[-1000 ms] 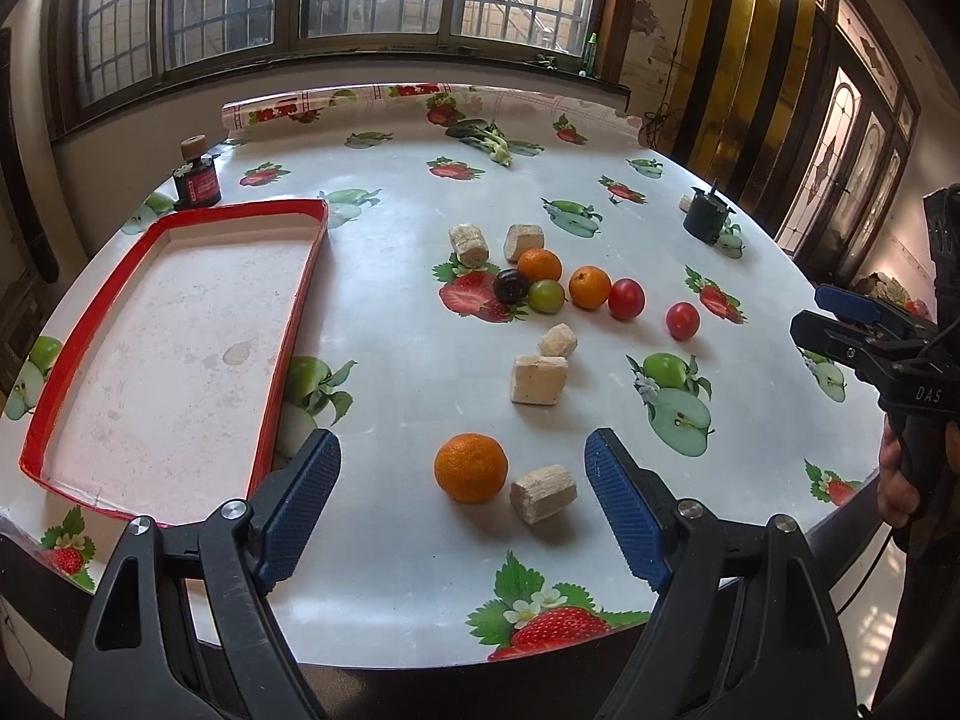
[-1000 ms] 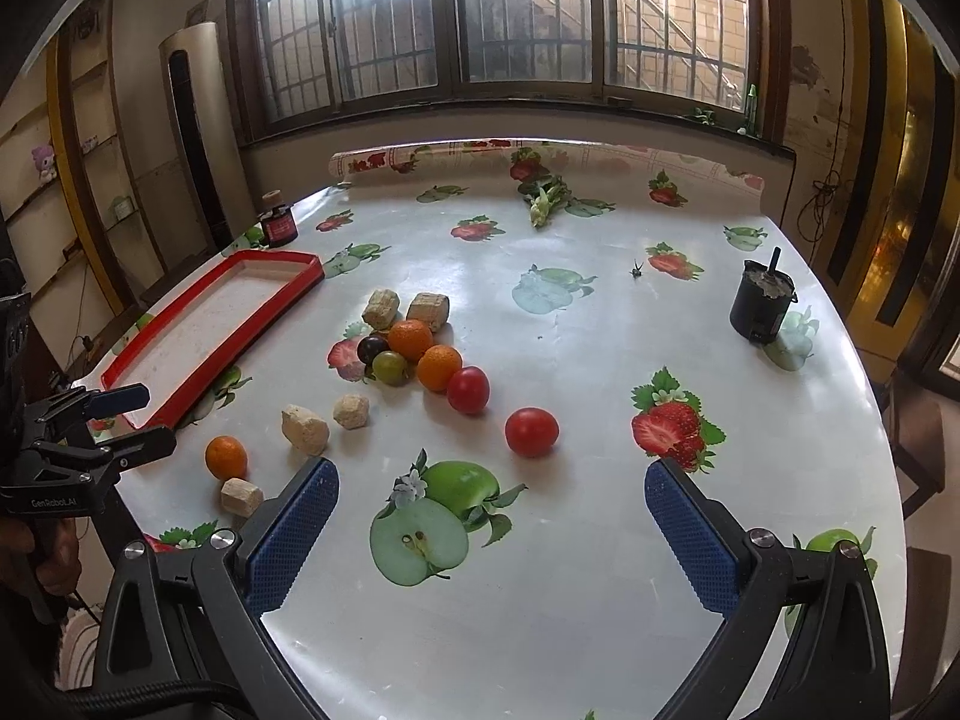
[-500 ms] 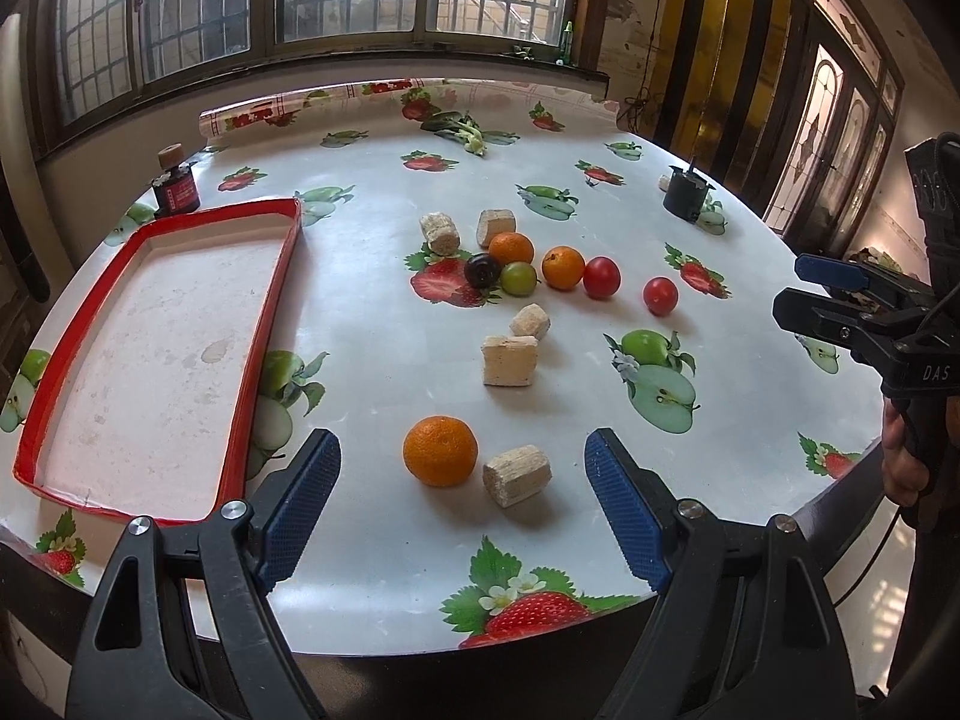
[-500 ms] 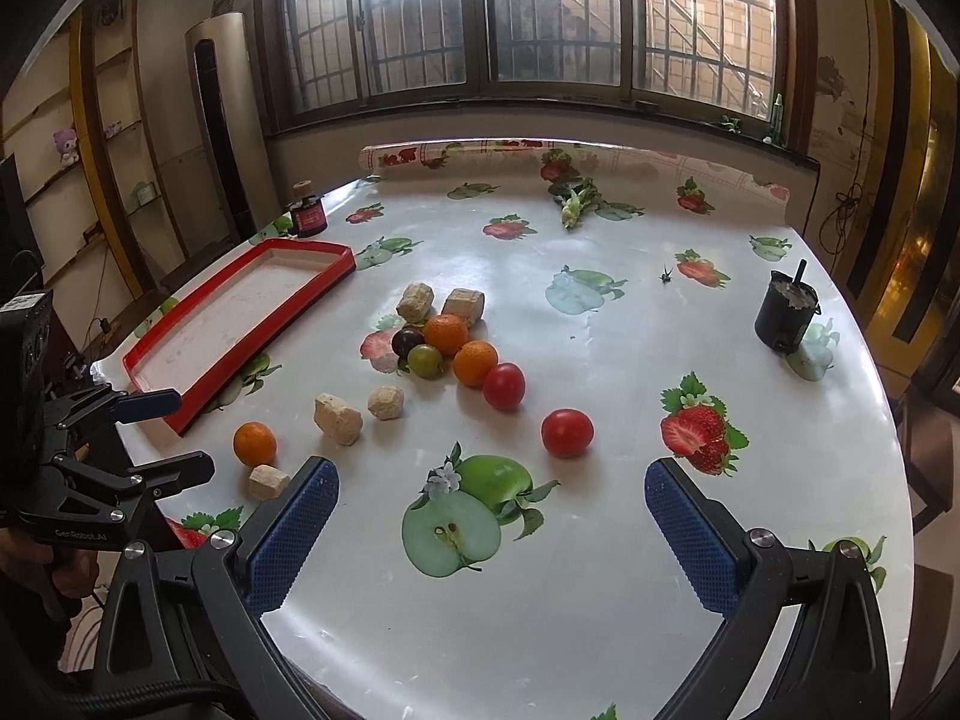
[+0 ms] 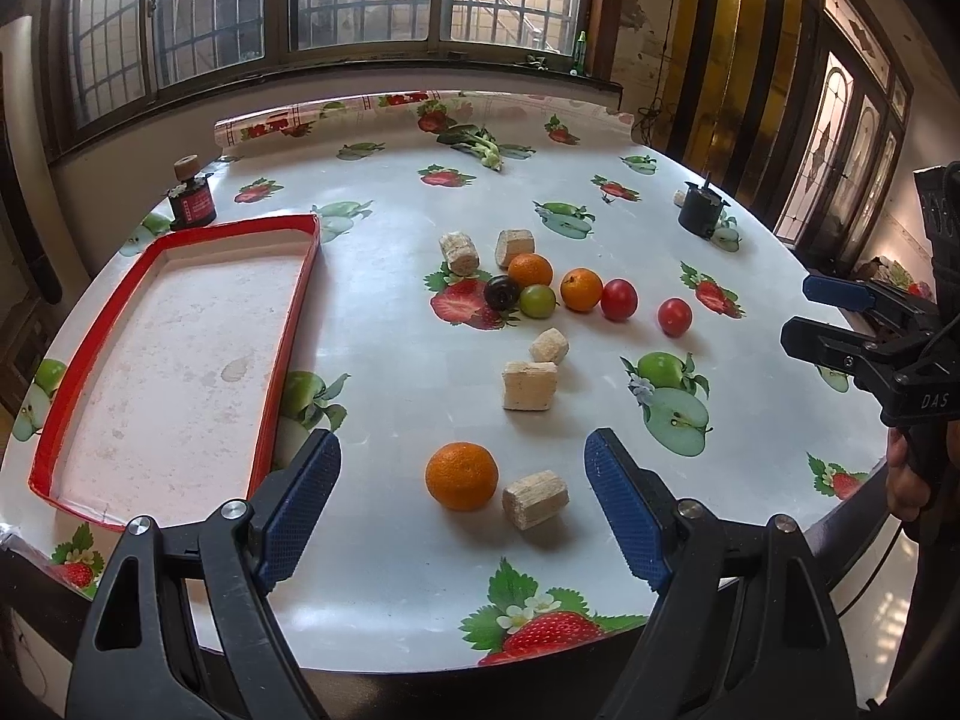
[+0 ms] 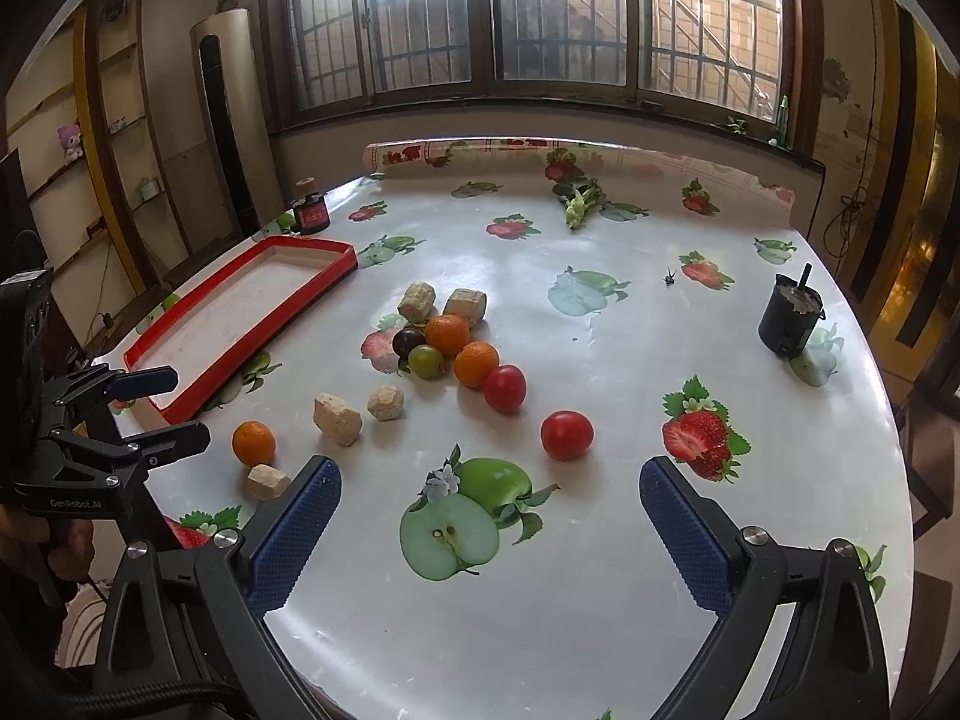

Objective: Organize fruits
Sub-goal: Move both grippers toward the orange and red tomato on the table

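A lone orange (image 5: 462,475) (image 6: 254,442) lies near the table's front edge, just ahead of my open, empty left gripper (image 5: 462,507). A cluster of two oranges (image 5: 530,270), a dark plum (image 5: 501,292), a green fruit (image 5: 537,300) and a red tomato (image 5: 618,299) sits mid-table. Another red tomato (image 6: 566,434) lies apart, ahead of my open, empty right gripper (image 6: 489,534). The empty red tray (image 5: 78,360) (image 6: 336,249) stands at the left.
Several beige cork-like blocks (image 5: 529,384) lie among the fruit; one (image 5: 534,498) touches the lone orange's side. A dark jar (image 5: 192,204) stands behind the tray, a black cup (image 6: 789,318) at the right, greens (image 6: 579,204) at the back.
Both grippers have drifted slightly; the left view shows the orange a little closer to centre between the fingers. Nothing on the table has moved.
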A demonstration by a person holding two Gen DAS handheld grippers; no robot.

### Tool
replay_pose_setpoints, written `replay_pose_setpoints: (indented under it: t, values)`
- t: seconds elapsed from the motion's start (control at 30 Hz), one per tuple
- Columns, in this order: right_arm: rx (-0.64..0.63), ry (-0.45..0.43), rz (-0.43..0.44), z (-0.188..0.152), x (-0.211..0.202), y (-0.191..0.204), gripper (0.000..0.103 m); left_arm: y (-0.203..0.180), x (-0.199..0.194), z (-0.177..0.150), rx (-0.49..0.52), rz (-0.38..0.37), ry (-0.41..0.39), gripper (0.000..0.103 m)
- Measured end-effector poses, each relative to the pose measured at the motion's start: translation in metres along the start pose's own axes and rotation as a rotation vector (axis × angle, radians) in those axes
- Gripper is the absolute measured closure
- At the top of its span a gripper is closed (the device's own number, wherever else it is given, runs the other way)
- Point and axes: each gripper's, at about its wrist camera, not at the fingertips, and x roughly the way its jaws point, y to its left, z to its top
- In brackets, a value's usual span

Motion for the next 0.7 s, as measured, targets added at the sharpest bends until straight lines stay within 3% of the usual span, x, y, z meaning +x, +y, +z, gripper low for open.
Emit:
replay_pose_setpoints:
  t: [0.33, 0.53, 0.7]
  values:
    - [-0.007, 0.0, -0.003, 0.001, 0.001, -0.001, 0.002, 0.0, -0.004, 0.004, -0.001, 0.01, -0.022, 0.019]
    - [-0.013, -0.029, -0.02, 0.004, -0.004, 0.0, 0.001, 0.001, -0.028, 0.015, 0.005, 0.04, -0.15, 0.019]
    - [-0.033, -0.073, -0.02, 0.01, -0.015, 0.002, 0.001, 0.002, -0.035, 0.021, 0.02, 0.05, -0.169, 0.019]
